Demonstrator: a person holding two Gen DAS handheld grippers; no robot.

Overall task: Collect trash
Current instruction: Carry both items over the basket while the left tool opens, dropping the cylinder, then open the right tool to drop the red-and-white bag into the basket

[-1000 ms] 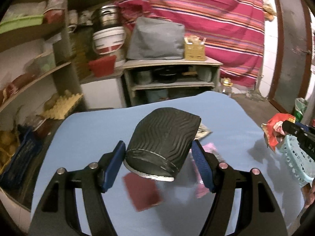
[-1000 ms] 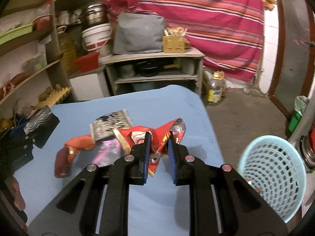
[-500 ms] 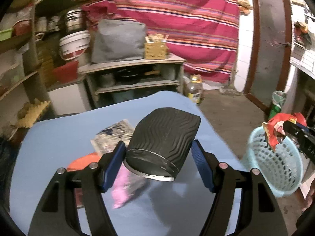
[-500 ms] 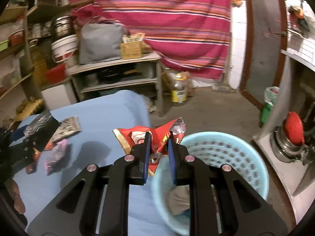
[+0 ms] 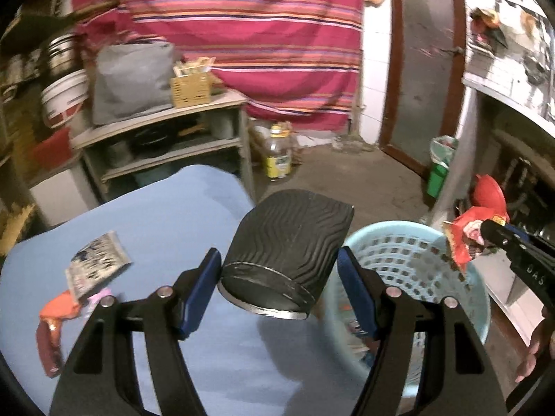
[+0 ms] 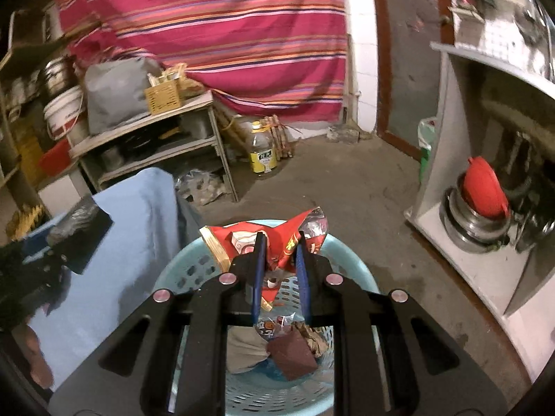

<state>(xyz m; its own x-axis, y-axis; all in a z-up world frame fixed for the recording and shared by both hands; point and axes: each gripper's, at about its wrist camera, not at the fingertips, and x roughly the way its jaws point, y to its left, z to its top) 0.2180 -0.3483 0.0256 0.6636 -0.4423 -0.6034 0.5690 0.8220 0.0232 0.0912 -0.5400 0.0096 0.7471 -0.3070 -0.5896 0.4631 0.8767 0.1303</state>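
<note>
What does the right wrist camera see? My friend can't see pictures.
The right tongs pinch a crumpled red snack wrapper above a pale blue basket with trash already inside. A blue-covered table sits left, cluttered shelves and a striped curtain behind.

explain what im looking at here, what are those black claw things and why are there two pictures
They are two hand-held grippers, one in each of a person's hands, each with a camera looking along its fingers. The left gripper holds a black ridged cup over the blue table, where a few wrappers lie. The right gripper is shut on a red snack wrapper above a pale blue basket that already has trash inside.
</note>
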